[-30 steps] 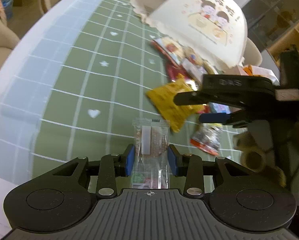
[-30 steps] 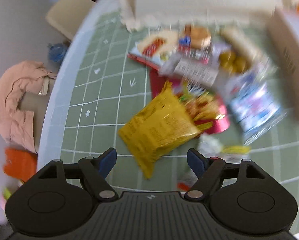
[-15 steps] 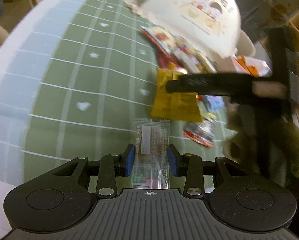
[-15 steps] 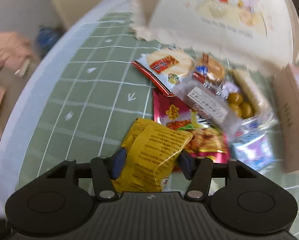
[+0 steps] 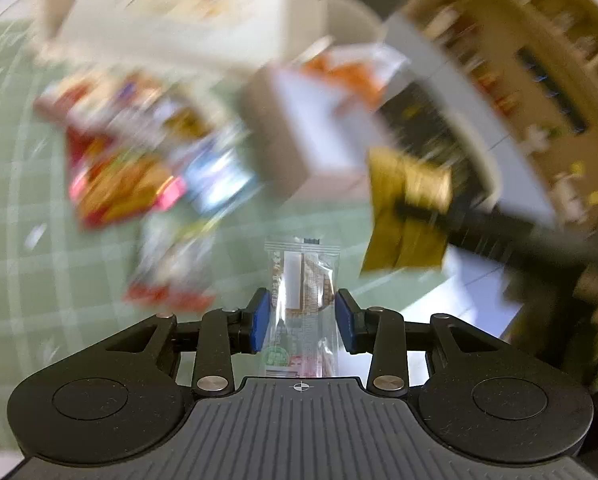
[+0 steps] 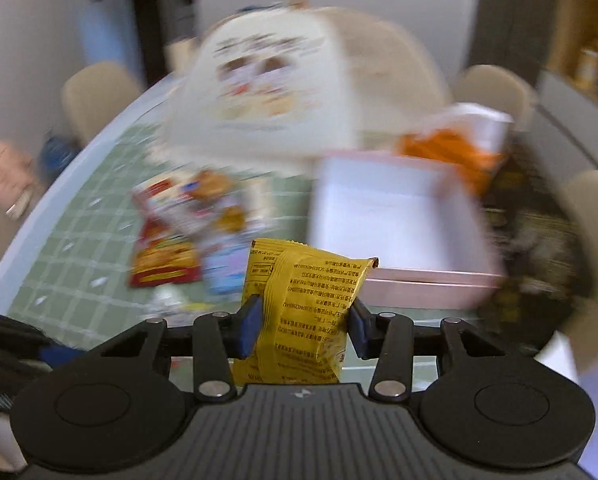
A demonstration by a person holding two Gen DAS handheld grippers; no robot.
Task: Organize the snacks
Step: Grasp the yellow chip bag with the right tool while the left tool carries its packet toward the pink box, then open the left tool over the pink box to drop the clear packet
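Note:
My left gripper point(image 5: 301, 322) is shut on a clear-wrapped biscuit packet point(image 5: 301, 280) and holds it above the green checked cloth. My right gripper point(image 6: 305, 322) is shut on a yellow snack bag point(image 6: 303, 300), lifted off the table; the bag also shows in the left wrist view point(image 5: 409, 216), to the right of my left gripper. A pile of loose snack packets point(image 6: 183, 232) lies on the cloth, blurred. A pink-walled open box point(image 6: 391, 220) stands just beyond the yellow bag.
A large cream bag with a cartoon print point(image 6: 275, 80) stands behind the snacks. An orange and white packet point(image 6: 455, 144) sits behind the box. Beige chairs point(image 6: 495, 88) ring the table. Shelving point(image 5: 539, 40) stands at the right.
My right gripper has closed on the yellow bag and lifted it up and to the right, toward the box. My left gripper has swung to the right with the biscuit packet still in it.

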